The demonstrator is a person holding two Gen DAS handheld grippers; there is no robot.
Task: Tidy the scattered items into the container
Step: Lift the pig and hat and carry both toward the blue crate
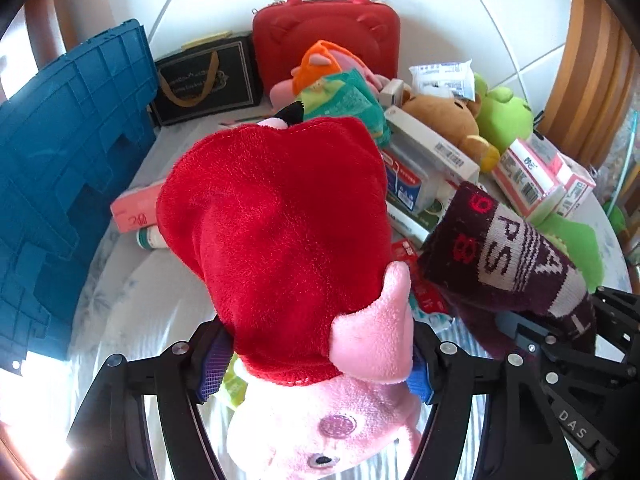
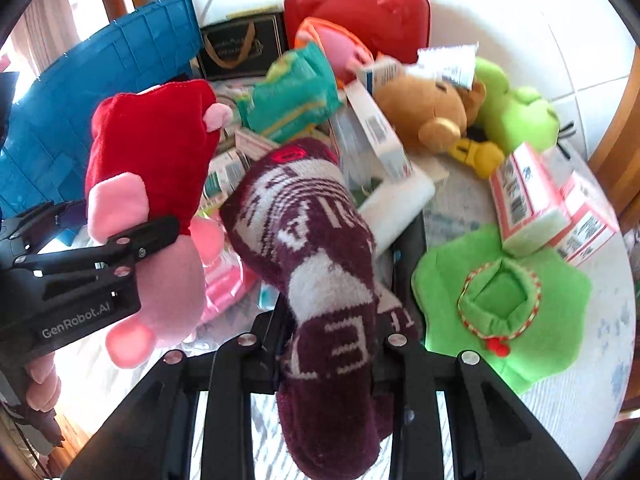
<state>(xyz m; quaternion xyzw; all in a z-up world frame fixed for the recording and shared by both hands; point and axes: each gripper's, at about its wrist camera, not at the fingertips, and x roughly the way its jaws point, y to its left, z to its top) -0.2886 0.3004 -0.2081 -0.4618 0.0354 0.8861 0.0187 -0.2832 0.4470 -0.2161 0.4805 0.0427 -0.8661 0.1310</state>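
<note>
Above the cluttered table [image 1: 120, 312], clamped in the left gripper [image 1: 316, 364]: pink pig toy [image 1: 320, 420] in red. Just beside it, pinched tight in the right gripper [image 2: 328, 356]: maroon sock [image 2: 320, 264]. Blue crate [image 1: 60, 160] off left.

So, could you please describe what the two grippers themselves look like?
Both are black, angular linkage frames with silver round pivot bolts. The left gripper has blue ribbed pads inside its fingers, and white "GenRobot.AI" lettering on its side. The right gripper shows white "DAS" lettering on its body.
</note>
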